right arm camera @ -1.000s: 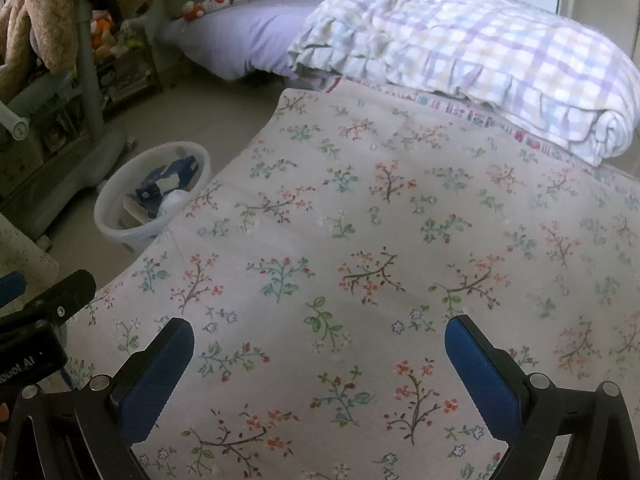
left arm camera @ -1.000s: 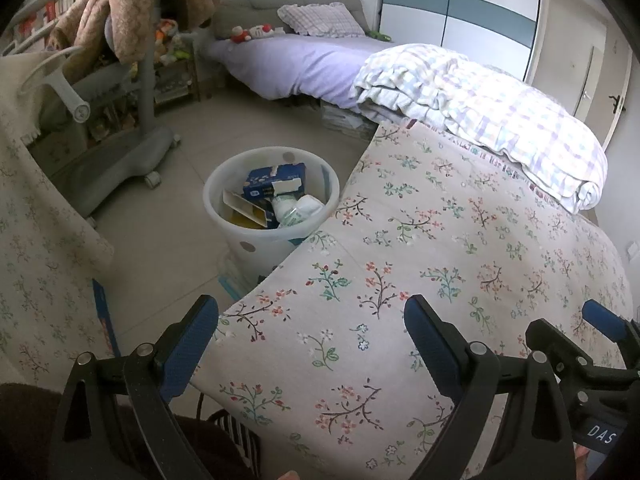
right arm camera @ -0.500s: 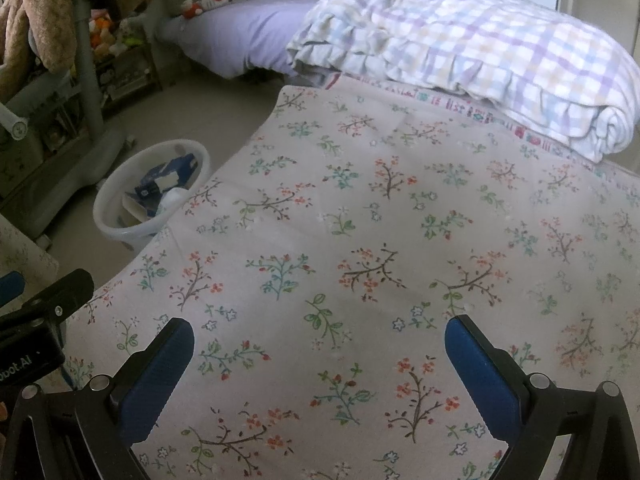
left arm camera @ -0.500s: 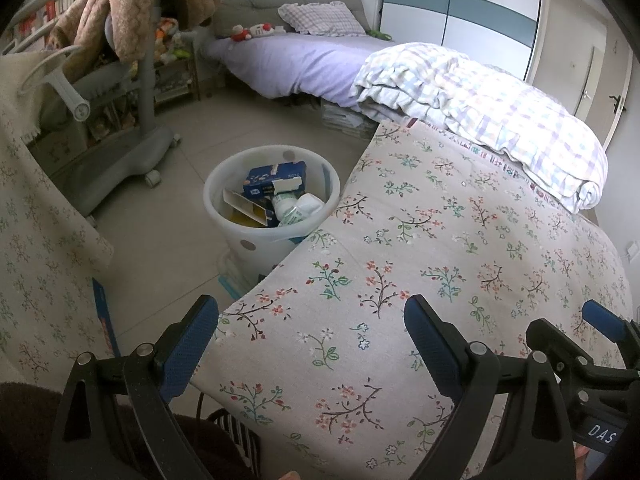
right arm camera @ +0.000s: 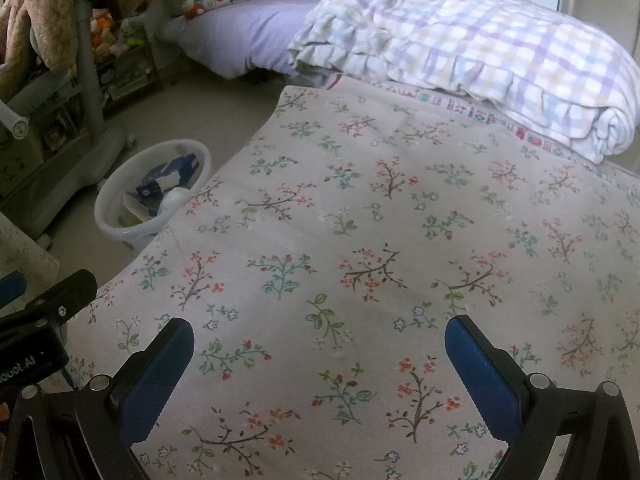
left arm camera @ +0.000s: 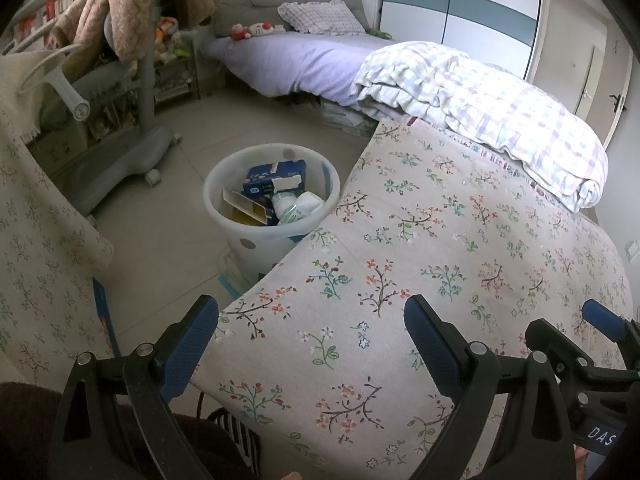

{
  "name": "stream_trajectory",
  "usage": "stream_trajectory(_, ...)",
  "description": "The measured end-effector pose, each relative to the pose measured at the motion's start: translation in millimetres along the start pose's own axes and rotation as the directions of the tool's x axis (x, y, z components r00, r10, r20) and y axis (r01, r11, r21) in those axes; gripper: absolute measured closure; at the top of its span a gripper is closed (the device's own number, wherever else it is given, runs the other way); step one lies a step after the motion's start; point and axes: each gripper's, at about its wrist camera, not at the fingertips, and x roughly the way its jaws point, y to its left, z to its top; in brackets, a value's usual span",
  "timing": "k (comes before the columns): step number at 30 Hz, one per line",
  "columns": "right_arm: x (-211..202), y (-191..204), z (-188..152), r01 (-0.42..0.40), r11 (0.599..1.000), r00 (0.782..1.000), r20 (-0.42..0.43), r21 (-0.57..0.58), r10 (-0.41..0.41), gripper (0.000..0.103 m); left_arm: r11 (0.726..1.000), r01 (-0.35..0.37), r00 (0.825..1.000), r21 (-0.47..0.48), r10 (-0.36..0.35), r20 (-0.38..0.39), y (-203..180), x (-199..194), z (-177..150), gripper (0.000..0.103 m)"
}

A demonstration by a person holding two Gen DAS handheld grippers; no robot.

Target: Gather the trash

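Both claws, the left (left arm camera: 310,328) and the right (right arm camera: 318,346), gaped wide and empty over a floral-printed bedsheet (left arm camera: 460,248). The round white plastic trash bin (left arm camera: 256,240) stood on the floor by the bed's edge, its base hidden, holding a blue carton (left arm camera: 276,178) and partly buried items.

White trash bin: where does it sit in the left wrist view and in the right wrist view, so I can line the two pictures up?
Left wrist: the white trash bin stands on the floor at centre, left of the floral bedspread edge.
Right wrist: the bin is at the left, partly hidden behind that edge.
Shared landmark: the folded plaid quilt at the upper right in both.
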Motion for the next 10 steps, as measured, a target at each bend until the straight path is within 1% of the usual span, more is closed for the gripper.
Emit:
stream_trajectory(3, 0.2, 0.4, -0.1, -0.001, 1.000, 1.000, -0.001, -0.002, 0.001, 0.000, 1.000, 0.001, 1.000, 0.000, -0.001, -0.001, 0.5, 0.3, 0.1, 0.007)
stream_trajectory(10, 0.5, 0.8, -0.4, 0.001, 1.000, 1.000, -0.001, -0.002, -0.001, 0.000, 0.998, 0.060, 0.998, -0.036, -0.061, -0.023, 0.5, 1.8, -2.1, 0.007)
